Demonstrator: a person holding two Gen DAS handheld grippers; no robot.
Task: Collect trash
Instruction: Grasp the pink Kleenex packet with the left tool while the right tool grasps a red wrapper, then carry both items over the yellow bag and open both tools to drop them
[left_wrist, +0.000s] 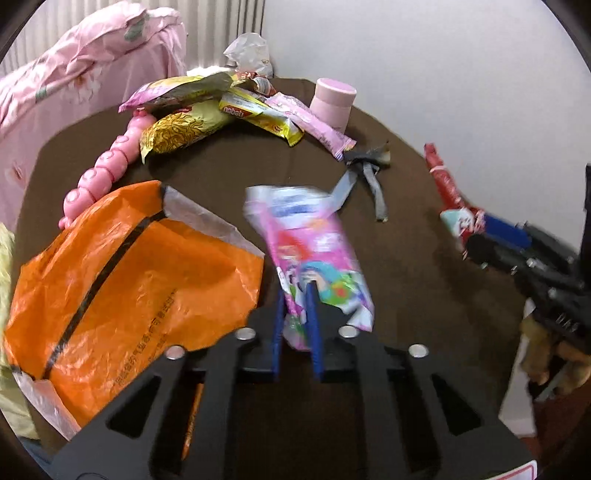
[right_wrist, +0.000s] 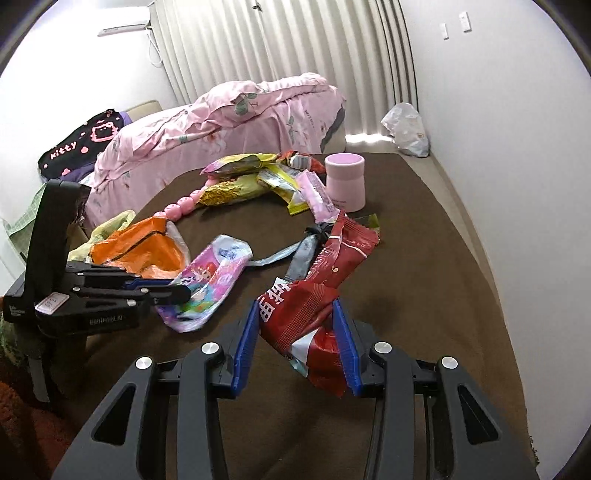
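My left gripper (left_wrist: 297, 295) is shut on a pink cartoon wrapper (left_wrist: 314, 251) and holds it beside an orange plastic bag (left_wrist: 129, 288) that lies open on the brown table (left_wrist: 406, 280). The same wrapper (right_wrist: 210, 280) and bag (right_wrist: 144, 251) show in the right wrist view, with the left gripper (right_wrist: 177, 291) at the left. My right gripper (right_wrist: 295, 325) is shut on a red snack wrapper (right_wrist: 314, 295); it also shows in the left wrist view (left_wrist: 476, 236), holding the red wrapper (left_wrist: 447, 188).
A pile of yellow and pink snack packets (right_wrist: 258, 177) and a pink bead toy (right_wrist: 181, 206) lie at the back beside a pink cup (right_wrist: 345, 181). A grey strap (right_wrist: 303, 254) lies mid-table. A pink-covered bed (right_wrist: 221, 122) stands behind.
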